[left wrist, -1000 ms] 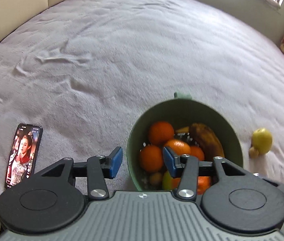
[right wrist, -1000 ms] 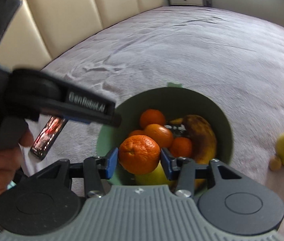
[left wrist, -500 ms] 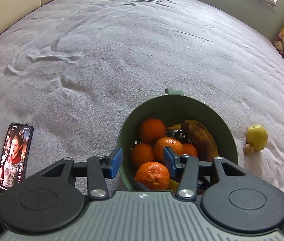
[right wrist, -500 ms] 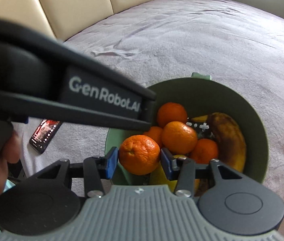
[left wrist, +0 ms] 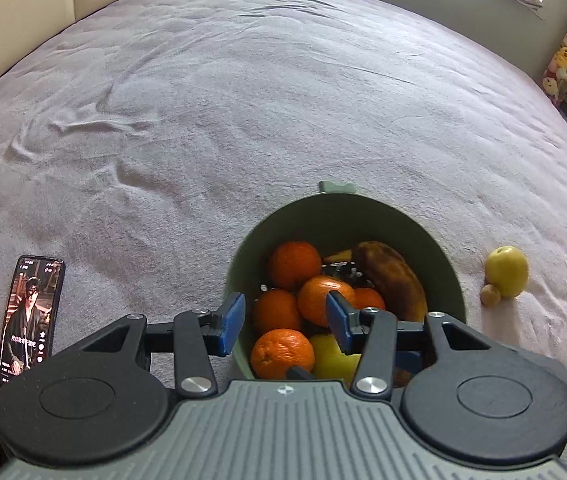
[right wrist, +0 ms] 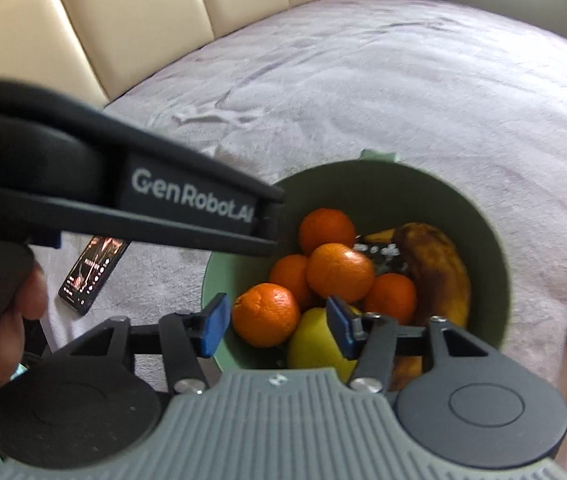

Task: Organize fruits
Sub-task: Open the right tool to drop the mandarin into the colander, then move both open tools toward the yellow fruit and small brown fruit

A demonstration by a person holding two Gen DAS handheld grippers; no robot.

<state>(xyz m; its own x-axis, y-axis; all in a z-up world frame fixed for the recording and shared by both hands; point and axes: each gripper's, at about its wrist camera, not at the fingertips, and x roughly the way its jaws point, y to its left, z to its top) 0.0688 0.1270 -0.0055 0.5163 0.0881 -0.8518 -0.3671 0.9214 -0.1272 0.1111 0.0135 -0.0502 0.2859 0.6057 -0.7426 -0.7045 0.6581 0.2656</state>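
Only the right wrist view shows the left gripper's black body crossing the upper left, over the rim of the green bowl (right wrist: 491, 240); the left view alone shows the toy rack at the upper right. Both grippers, left (left wrist: 285, 322) and right (right wrist: 277, 326), have jaws spread, empty. The nearest orange (right wrist: 266, 315) lies in the bowl with the other fruit. An apple (left wrist: 506, 271) sits right of the bowl on the blanket (left wrist: 243, 100), a phone (left wrist: 31, 318) at lower left; broad bare blanket lies beyond.
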